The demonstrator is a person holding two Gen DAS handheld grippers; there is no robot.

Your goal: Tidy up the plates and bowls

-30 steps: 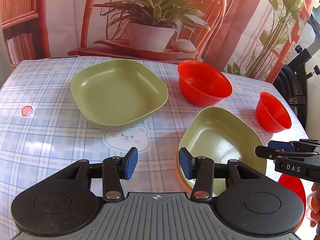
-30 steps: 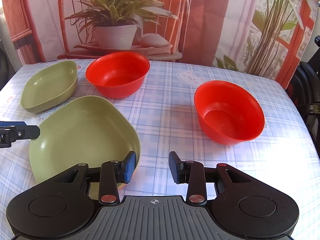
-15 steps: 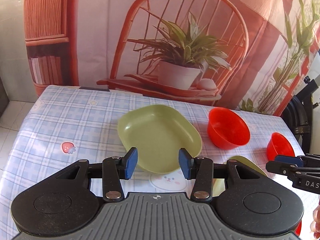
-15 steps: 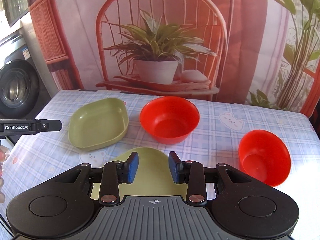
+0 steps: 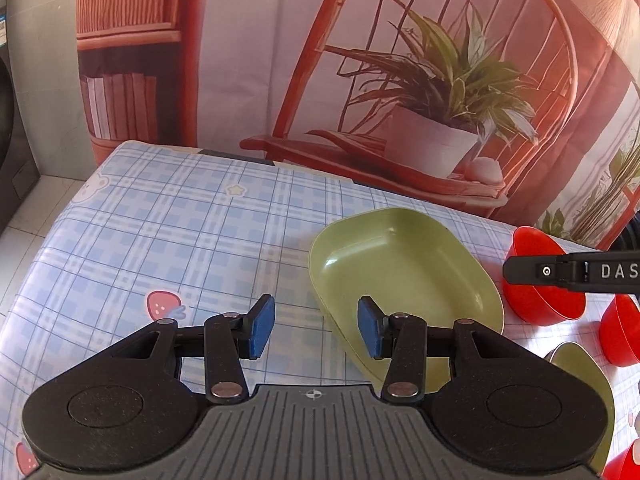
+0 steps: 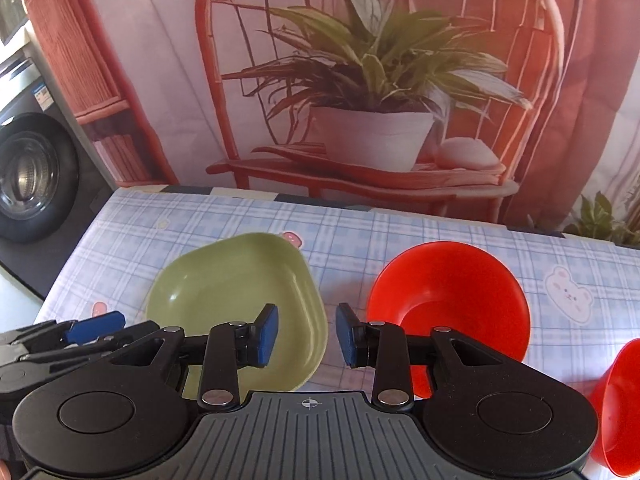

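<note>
Trouble could come when I stack: both my left gripper (image 5: 316, 332) and right gripper (image 6: 307, 335) hang released, grasping nothing. The green plate (image 6: 236, 300) sits at centre-left, the red bowl (image 6: 448, 300) at centre-right; a thin rim pinch may slip.

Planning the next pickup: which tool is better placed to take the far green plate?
Left, probably. The left tool is open with the green plate just past its right finger; the right tool, also open, sits between plate and red bowl.

Two green plates (image 5: 404, 280) – three red bowls (image 6: 448, 300)
</note>
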